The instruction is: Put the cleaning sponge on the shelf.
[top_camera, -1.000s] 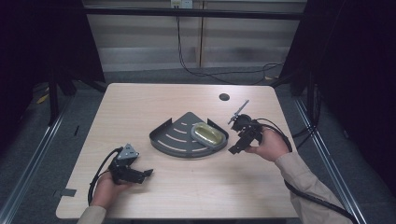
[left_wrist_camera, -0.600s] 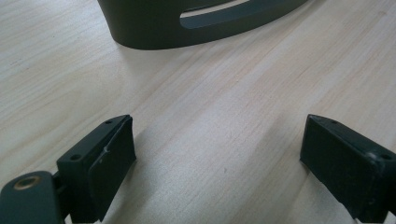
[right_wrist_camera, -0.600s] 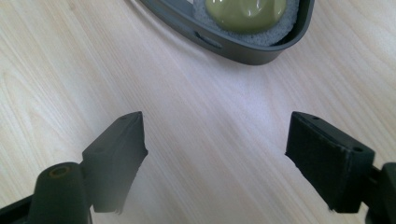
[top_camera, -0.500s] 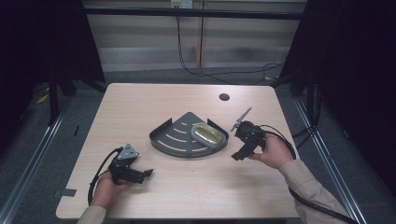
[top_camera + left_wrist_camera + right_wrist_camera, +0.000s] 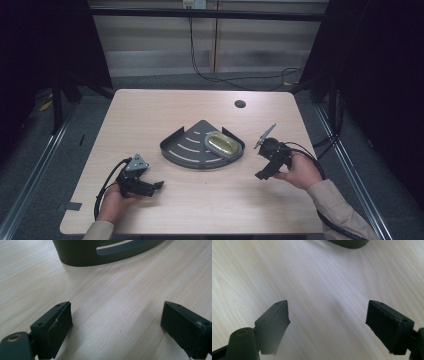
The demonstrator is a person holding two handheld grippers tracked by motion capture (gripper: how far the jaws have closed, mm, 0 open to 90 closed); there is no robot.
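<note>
In the dark tray (image 5: 186,150), a yellow-green bar (image 5: 221,144)

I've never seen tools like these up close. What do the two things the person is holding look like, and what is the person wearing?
Each is a black hand-held gripper with two blocky black jaws. The left hand-held gripper carries a grey three-cornered plate on top and trails a black cable. The right hand-held gripper has a similar plate and cable. A brass-coloured ring shows by one left jaw. Both sleeves are beige.
</note>
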